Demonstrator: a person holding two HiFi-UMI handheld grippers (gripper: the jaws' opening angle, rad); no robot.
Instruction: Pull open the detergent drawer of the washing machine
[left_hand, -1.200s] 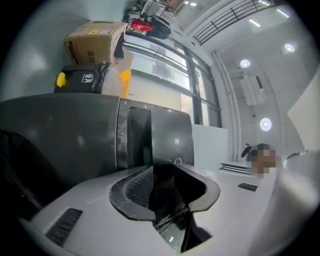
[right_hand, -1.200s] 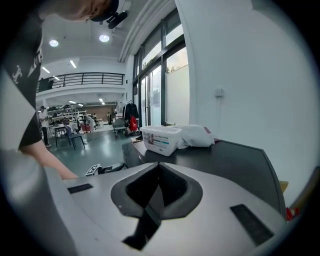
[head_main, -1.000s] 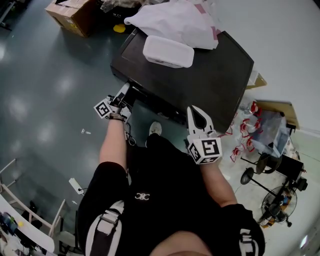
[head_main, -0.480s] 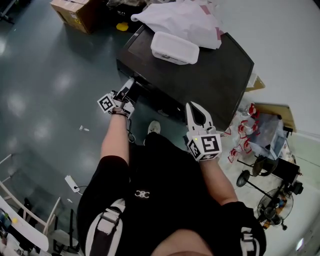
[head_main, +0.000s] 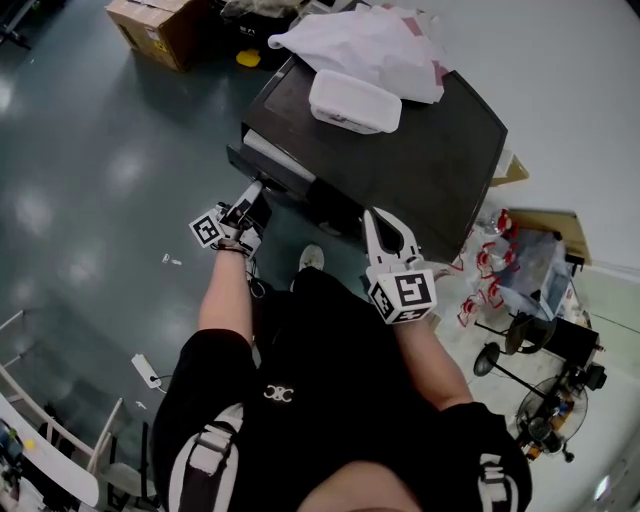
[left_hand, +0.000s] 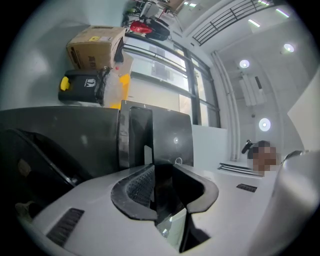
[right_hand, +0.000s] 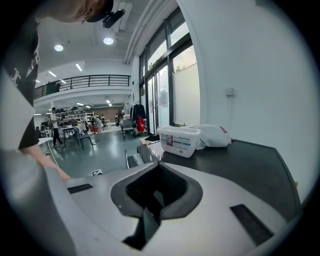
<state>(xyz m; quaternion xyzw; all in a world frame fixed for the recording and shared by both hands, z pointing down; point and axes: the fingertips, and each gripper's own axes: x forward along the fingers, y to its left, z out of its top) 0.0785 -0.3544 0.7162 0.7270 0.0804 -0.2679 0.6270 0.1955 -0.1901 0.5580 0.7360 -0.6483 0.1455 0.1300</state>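
L gripper (head_main: 250, 200), centre-left of head view: jaws have just been closing and now pinch the front edge of the detergent drawer (head_main: 272, 168); its dark panel sits betw. them in left gripper view. Drawer sticks partway out of washing machine (head_main: 430, 150) front, upper middle. R gripper (head_main: 378, 222), centre-right by machine's front edge: jaws pressed together, nothing in them. On machine top: white tub (head_main: 354, 101), white bag (head_main: 370, 45) above it in frame.
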